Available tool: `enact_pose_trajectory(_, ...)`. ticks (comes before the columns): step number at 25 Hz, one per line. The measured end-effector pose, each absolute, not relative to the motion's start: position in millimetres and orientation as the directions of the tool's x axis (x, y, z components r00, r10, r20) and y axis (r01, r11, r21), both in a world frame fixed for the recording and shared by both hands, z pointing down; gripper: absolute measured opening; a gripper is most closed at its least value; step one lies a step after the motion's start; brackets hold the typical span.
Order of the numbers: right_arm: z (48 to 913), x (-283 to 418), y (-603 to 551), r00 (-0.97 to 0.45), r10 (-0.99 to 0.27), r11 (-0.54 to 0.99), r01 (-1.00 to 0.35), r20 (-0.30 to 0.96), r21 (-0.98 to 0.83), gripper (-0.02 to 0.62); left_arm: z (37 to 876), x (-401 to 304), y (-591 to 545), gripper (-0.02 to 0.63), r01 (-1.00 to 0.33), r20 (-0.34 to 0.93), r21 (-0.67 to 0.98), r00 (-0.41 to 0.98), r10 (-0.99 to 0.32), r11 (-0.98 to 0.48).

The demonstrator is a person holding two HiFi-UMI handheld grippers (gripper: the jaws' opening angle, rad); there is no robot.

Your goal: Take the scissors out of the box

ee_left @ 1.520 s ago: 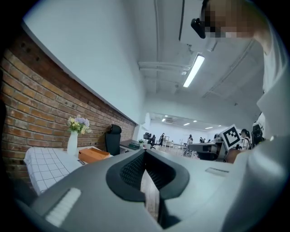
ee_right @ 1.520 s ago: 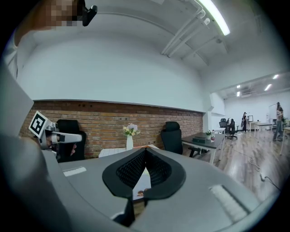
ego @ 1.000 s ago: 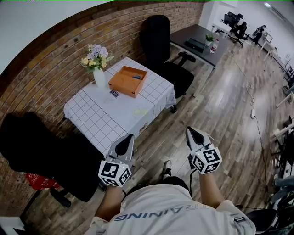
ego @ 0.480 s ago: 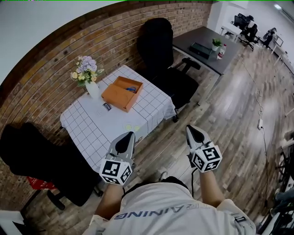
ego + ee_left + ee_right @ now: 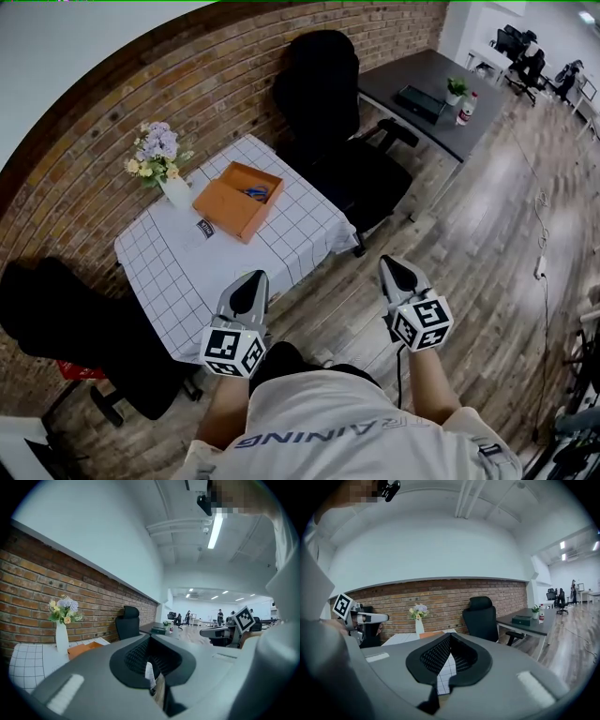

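An orange box lies on a small table with a white checked cloth by the brick wall. Scissors with blue handles lie inside the box. My left gripper and right gripper are held out side by side over the wooden floor, short of the table's near edge, both shut and holding nothing. In the left gripper view the left gripper points past the box. In the right gripper view the right gripper points toward the table, with the box just above its jaws.
A white vase of flowers stands behind the box, and a small dark card lies beside it. Black office chairs stand at the table's far side and left. A dark desk is at the back right.
The table and box have drawn nearer and slid left in the head view as the person walks toward them. Both grippers stay shut and level in front of the body.
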State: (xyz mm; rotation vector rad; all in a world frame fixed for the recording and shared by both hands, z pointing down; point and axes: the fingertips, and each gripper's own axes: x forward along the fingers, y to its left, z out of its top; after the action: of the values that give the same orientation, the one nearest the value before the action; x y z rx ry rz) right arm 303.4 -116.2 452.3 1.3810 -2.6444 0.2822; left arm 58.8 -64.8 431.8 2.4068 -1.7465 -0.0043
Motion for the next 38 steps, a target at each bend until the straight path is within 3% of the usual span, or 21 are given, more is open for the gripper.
enact_pose_trajectory(7,461.7,268.1,-174.0,-0.627,-0.737,0.620,-0.776,0.252,-0.115,0.014,436.7,34.8,-121.5,0.000,-0.955,0.098,0.148,0.273,-0.957,-0.258)
enact_pose_trajectory(25,471.5,94.8,-332.1,-0.745,-0.569,0.774,-0.628,0.348,-0.080,0.015,438.8,-101.6,-253.2,0.000,-0.975,0.111,0.175,0.157,-0.981,-0.137)
enact_pose_trajectory(32,492.2,44.7,-366.8,-0.801,-0.438,0.852,-0.515,0.407,-0.096,0.015,453.0,-134.4,-257.2,0.000,-0.981,0.141,0.192,0.032,-0.990,-0.004)
enact_pose_trajectory(38,511.2,-0.3,-394.7,-0.866,-0.241,0.936,-0.326,0.439,-0.130,0.015,455.7,-154.9,-266.9,0.000,-0.968,0.163,0.189,-0.132,-0.978,0.162)
